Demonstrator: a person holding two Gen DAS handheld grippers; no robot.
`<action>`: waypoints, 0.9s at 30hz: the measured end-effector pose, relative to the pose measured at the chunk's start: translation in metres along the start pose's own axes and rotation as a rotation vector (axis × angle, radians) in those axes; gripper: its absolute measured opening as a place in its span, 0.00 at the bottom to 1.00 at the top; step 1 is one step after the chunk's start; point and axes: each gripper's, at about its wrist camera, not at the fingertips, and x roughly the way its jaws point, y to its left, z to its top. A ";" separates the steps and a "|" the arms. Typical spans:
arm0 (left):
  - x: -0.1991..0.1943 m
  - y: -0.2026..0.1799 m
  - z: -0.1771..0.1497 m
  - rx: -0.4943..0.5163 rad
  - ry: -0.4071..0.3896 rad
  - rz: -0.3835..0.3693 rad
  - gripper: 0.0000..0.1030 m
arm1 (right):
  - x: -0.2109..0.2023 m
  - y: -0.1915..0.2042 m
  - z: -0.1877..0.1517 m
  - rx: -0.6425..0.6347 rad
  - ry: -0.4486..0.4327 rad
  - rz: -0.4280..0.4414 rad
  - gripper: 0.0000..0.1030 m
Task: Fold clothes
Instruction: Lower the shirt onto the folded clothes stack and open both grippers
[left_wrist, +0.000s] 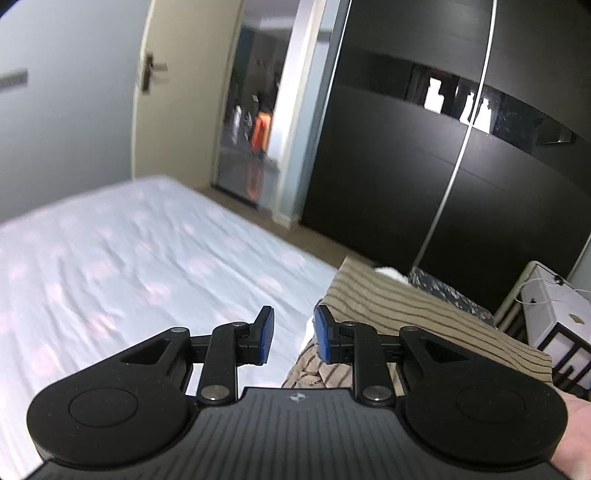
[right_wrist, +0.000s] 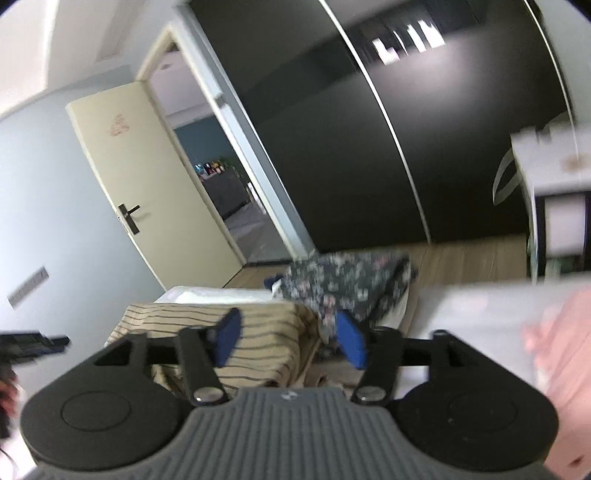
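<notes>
- While both claws are hanging above the bed (left_wrist: 122, 258), the left claw (left_wrist: 293, 336) is standing with its blue pads a little apart, gripping nothing.
- The right claw (right_wrist: 290, 338) is gaping wide, nothing between its pads.
- The striped beige garment (left_wrist: 406, 317) is lying folded on the bed at the left claw's 2 o'clock.
- A dark floral garment (right_wrist: 351, 280) is lying just beyond it, at the right claw's 1 o'clock.
</notes>
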 end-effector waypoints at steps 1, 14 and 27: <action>-0.012 -0.005 0.000 0.011 -0.018 0.015 0.31 | -0.007 0.007 0.001 -0.027 -0.018 0.000 0.77; -0.133 -0.089 -0.043 0.115 -0.217 0.038 0.75 | -0.103 0.072 -0.007 -0.150 -0.122 0.021 0.99; -0.173 -0.140 -0.146 0.116 -0.191 0.154 0.82 | -0.138 0.091 -0.061 -0.229 -0.030 0.067 0.99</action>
